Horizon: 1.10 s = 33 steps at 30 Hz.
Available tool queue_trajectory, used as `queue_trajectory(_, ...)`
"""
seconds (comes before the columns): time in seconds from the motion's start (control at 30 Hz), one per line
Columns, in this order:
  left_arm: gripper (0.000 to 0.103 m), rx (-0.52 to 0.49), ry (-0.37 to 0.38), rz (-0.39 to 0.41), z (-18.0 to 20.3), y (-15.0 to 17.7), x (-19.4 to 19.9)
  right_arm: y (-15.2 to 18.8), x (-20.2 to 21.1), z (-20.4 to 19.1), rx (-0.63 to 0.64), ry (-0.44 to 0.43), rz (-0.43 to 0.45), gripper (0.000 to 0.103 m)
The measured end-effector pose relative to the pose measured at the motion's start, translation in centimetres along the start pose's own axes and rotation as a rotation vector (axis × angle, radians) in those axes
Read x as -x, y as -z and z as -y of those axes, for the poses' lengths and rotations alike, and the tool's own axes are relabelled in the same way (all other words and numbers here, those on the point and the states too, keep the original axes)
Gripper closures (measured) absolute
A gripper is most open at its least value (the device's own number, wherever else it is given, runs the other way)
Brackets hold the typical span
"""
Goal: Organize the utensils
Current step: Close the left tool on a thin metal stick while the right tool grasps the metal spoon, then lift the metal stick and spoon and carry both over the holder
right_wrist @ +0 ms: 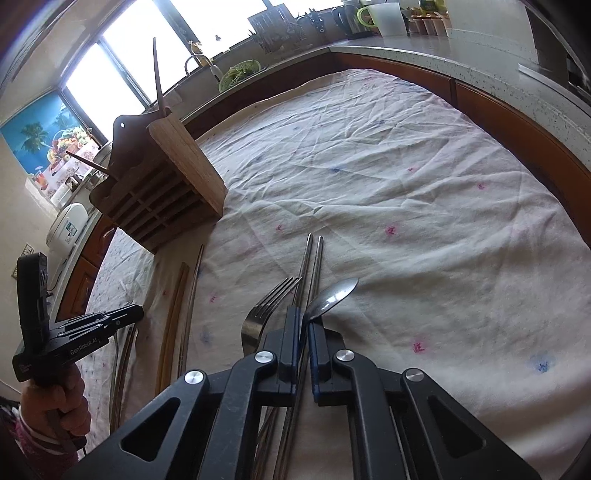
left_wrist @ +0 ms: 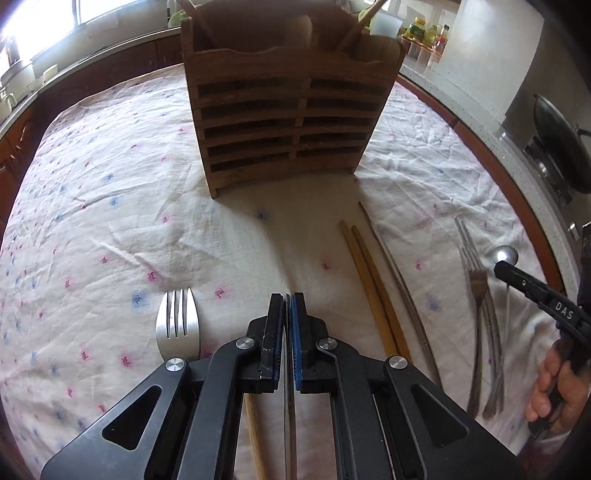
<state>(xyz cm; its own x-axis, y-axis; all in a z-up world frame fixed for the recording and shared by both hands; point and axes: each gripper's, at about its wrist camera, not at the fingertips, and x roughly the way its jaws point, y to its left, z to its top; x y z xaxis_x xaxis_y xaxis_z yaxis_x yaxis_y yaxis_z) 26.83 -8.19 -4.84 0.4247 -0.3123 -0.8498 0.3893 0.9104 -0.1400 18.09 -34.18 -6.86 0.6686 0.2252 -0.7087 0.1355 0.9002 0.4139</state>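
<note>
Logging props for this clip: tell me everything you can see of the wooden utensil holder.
The wooden utensil holder is a brown, worn-looking box standing upright on the floral tablecloth. Its front is slatted in two columns under a wavy top edge, and its side is a solid paler board. Wooden sticks lean out of the top compartments. No loose utensil touches it, and neither gripper does.

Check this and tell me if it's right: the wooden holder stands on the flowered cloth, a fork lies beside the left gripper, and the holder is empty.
One thing is wrong: the holder is not empty. The wooden holder stands on the flowered cloth and a fork lies beside the left gripper, but wooden utensils stick out of its top. The left wrist view shows this.
</note>
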Motion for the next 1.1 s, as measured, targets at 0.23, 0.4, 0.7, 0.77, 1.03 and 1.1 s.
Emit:
queue_trajectory(0.23,0.101,0.028,0.081,0.109,-0.1,0.1,5.3,-0.8,3.0,-0.6,0.011,-0.041,0.073,0.101)
queue_trajectory(0.4,0.101,0.031,0.113,0.18,0.2,0.5,8.8,-1.2,5.1,-1.9,0.04,-0.066,0.119,0.1)
queue_trajectory(0.7,0.101,0.068,0.172,0.334,-0.7,1.9,15.1,-1.4,8.6,-5.2,0.108,-0.128,0.192,0.1)
queue_trajectory(0.77,0.101,0.081,0.181,0.366,-1.0,2.2,16.2,-1.4,9.5,-6.0,0.131,-0.144,0.219,0.1)
queue_trajectory(1.03,0.102,0.119,0.184,0.45,-2.3,2.7,18.7,-1.6,11.1,-8.8,0.228,-0.137,0.305,0.1)
queue_trajectory(1.1,0.102,0.128,0.184,0.462,-2.5,2.9,19.0,-1.5,11.1,-9.2,0.243,-0.136,0.317,0.1)
